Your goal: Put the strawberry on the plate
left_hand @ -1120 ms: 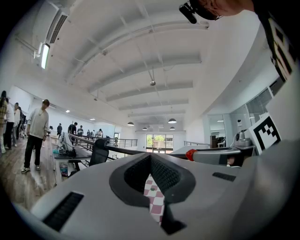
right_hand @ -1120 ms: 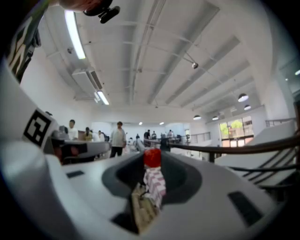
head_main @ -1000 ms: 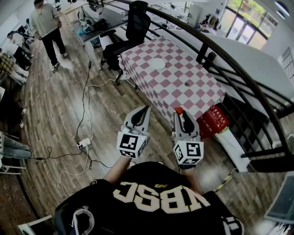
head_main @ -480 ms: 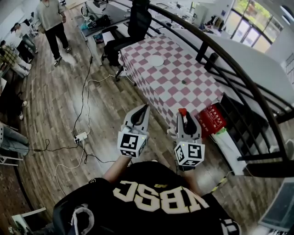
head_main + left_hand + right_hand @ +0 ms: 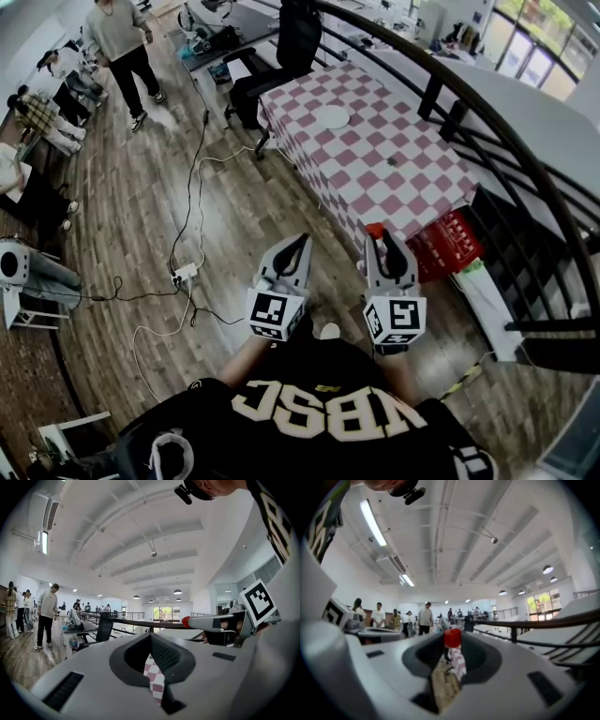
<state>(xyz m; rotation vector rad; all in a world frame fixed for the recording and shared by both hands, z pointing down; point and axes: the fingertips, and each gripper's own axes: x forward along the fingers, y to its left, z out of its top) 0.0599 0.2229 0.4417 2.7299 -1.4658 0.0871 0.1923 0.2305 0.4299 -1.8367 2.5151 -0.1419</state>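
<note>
Left gripper (image 5: 299, 242): It is held out in front of the person. Its fingers are pressed together at the tips, with nothing between them.
Right gripper (image 5: 379, 235): It is held out just beside the left one. Its fingers are pinching the strawberry (image 5: 374, 229) at their very tips.
Strawberry: It is up in the air, not on the plate yet. From above it lines up with the near corner of the table (image 5: 375, 183).
Could go wrong, drop: Only the fingertips hold the strawberry. A bump or a shake on the way could let it slip out and fall to the floor.
Could go wrong, squash: A strawberry is soft. A harder squeeze could crush it.
Could go wrong, miss: The plate is small and a long way off. If the fingers open too early, the strawberry would land on the checked cloth and might roll away.
Could go wrong, trip: Wires (image 5: 192, 183) lie on the wood floor to the person's left. A foot could catch on them.
Red crate (image 5: 448, 242): It sits on the floor under the near corner of the table. I cannot tell what is in it.
Plate (image 5: 332, 117): It is white and round, toward the table's far end by the black chair (image 5: 295, 33). There is nothing on it.
Small dark thing (image 5: 394, 161): It lies on the cloth near the table's right edge, and is too small to tell what it is.
</note>
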